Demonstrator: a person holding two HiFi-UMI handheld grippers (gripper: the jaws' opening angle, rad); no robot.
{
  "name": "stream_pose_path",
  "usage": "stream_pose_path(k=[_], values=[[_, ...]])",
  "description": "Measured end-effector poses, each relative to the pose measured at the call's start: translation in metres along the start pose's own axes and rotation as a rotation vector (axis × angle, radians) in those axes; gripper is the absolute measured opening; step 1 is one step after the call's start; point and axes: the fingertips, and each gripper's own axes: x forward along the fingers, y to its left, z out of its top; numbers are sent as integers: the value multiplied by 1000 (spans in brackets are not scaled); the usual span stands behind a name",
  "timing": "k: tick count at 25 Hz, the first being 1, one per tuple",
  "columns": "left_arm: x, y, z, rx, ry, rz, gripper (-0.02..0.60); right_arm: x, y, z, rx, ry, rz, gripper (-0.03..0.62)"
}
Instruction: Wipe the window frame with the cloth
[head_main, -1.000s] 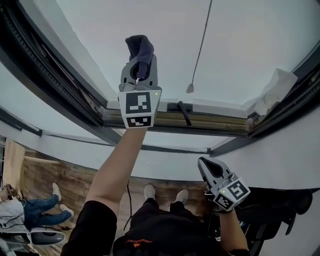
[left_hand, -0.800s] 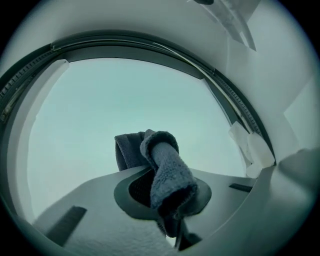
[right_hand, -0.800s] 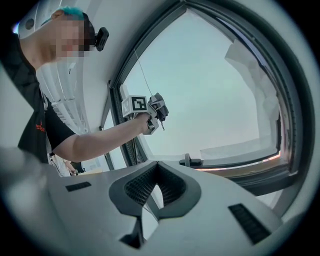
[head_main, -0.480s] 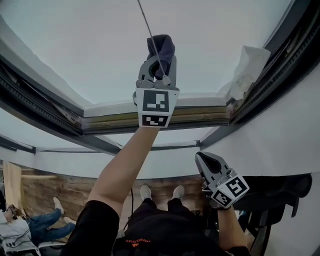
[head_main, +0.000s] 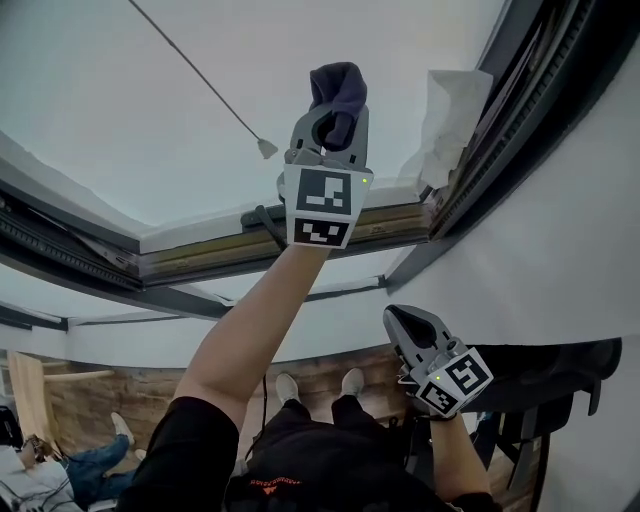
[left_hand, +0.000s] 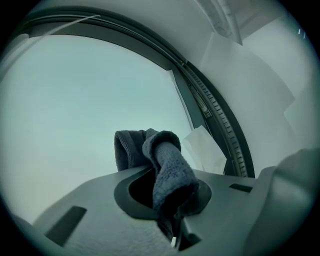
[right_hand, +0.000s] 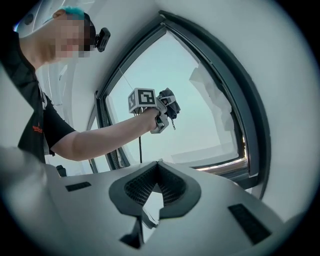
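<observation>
My left gripper (head_main: 328, 125) was raised at arm's length towards the window, its fingers clamped on the cloth (head_main: 337, 88). The cloth stood in front of the pane (head_main: 180, 110), near the upper right corner. It was beside the dark frame (head_main: 520, 130) but not on it. I could not tell from either view whether it touched the glass. Nothing on the frame showed me which stretches had been wiped, neither streaks nor damp marks nor dust lines. I judged that the wiping proper was not being done at that moment, and that the frame's right side and bottom rail (head_main: 250, 255) might both be left to do. A crumpled white sheet (head_main: 450, 115) sat tucked in the corner against the frame, just right of the cloth. It would be in the way of a pass along that edge. A thin cord (head_main: 200, 88) with a small pull hung across the pane to the left.

My right gripper (head_main: 400, 322) hung low by my waist, well away from the window. Its fingers were closed together on nothing.

The cloth was dark grey-blue with a soft, nubby pile and a stitched hem. It was bunched into a thick fold rather than spread flat. One rolled end stuck up past the fingertips and a second flap lay behind it. It looked dry and limp. Only a small wad was offered for contact.
</observation>
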Motion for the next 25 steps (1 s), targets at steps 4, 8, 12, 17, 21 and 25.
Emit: stream_pose_path(k=[4,8,12,17,21,25], values=[[24,-33,7,-5,-7,-52,49,-11,-14,7,-2,-20,-20,5],[45,-58,8,-25,-1,-90,49,-22,-27,10,-3,-26,-37,5],[62,-82,3,-44,28,-156,49,-29,-34,9,3,-25,-46,5],[42,-73,12,-50,-13,-153,49,-22,-32,5,0,0,-24,5],[-21,-31,7,-75,-45,-86,49,4,-10,0,-16,27,32,5],[-109,49,-35,-125,-3,65,49,47,32,-5,-45,55,106,5]])
